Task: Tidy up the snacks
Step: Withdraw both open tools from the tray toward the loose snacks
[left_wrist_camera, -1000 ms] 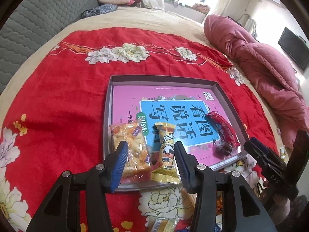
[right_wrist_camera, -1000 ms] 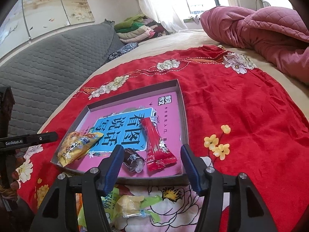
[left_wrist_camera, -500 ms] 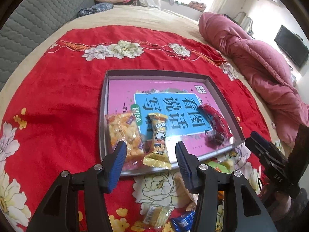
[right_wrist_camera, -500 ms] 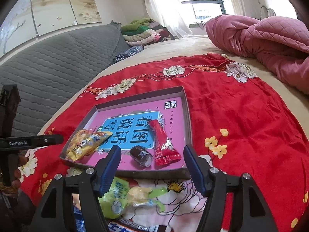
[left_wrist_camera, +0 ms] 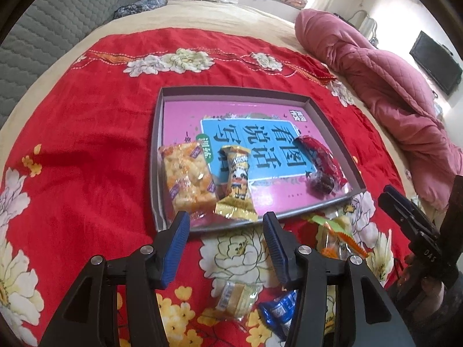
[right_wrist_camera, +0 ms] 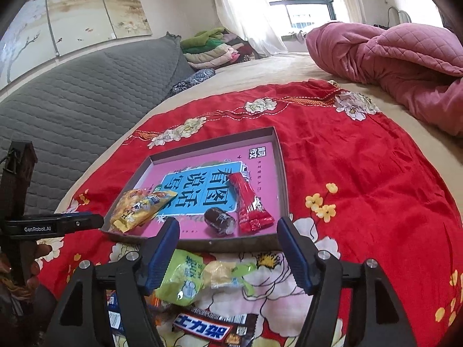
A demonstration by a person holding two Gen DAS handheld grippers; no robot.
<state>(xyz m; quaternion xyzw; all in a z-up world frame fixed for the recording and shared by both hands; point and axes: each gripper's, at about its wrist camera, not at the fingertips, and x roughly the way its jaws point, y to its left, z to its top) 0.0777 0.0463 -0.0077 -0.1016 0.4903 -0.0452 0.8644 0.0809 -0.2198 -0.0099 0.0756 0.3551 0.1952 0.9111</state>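
Both my grippers have drawn back from the tray (left_wrist_camera: 156, 156): right gripper (right_wrist_camera: 228, 248) jaws have just been opening, left gripper (left_wrist_camera: 225, 243) jaws stand open, both empty. Four snacks lie in it; loose snacks (right_wrist_camera: 188, 277) on the bed come next.

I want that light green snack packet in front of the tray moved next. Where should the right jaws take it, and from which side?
Grip the light green packet across its puffy middle, coming down from above with the right gripper, whose open, empty jaws have just been opening. It lies flat on the red cloth, before the tray; its crimped ends would likely slip, and a yellow candy crowds one side.
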